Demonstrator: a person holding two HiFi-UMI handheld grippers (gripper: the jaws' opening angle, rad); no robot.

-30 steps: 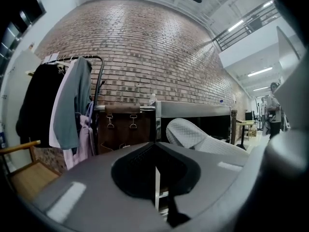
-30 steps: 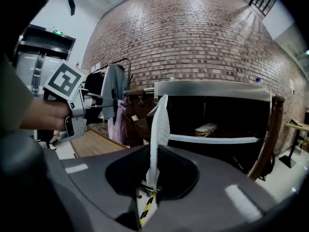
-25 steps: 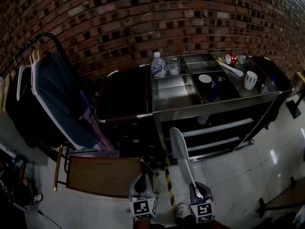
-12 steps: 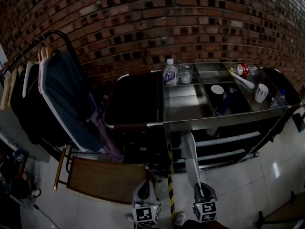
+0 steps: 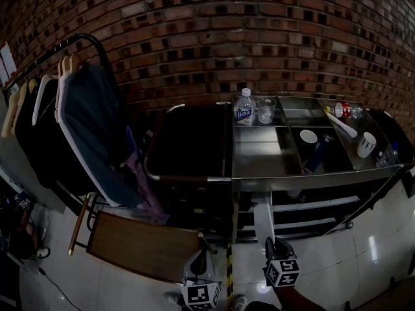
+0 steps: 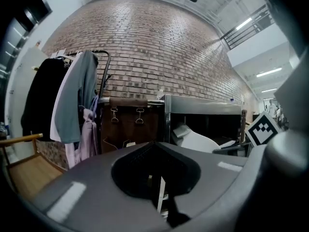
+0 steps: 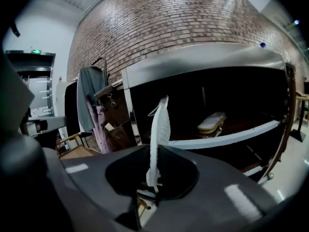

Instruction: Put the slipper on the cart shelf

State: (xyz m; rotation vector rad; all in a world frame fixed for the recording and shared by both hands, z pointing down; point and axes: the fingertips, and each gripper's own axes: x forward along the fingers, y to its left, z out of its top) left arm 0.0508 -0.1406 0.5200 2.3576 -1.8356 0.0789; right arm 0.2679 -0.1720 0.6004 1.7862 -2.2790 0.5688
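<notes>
A white slipper (image 5: 262, 218) stands edge-on in my right gripper (image 5: 270, 245), which is shut on its heel end. Its toe points at the steel cart's open front (image 5: 305, 206). In the right gripper view the slipper (image 7: 159, 129) rises from the jaws (image 7: 152, 179) in front of the cart shelf (image 7: 231, 137). A second slipper (image 7: 212, 122) lies on that shelf. My left gripper (image 5: 201, 256) hangs low beside the right one, shut, with nothing in it (image 6: 161, 197). From the left gripper view the held slipper (image 6: 200, 140) shows to the right.
The cart top (image 5: 259, 154) carries a water bottle (image 5: 244, 107), a glass (image 5: 265, 110), cups and a spoon. A black bag trolley (image 5: 185, 144) adjoins the cart's left. A clothes rack (image 5: 71, 115) and a wooden bench (image 5: 139, 245) stand left. Yellow-black tape (image 5: 229, 274) marks the floor.
The right gripper has carried the slipper forward, closer to the cart's front. The view has shifted, so the cart sits further right and lower. The left gripper stays low beside it.
</notes>
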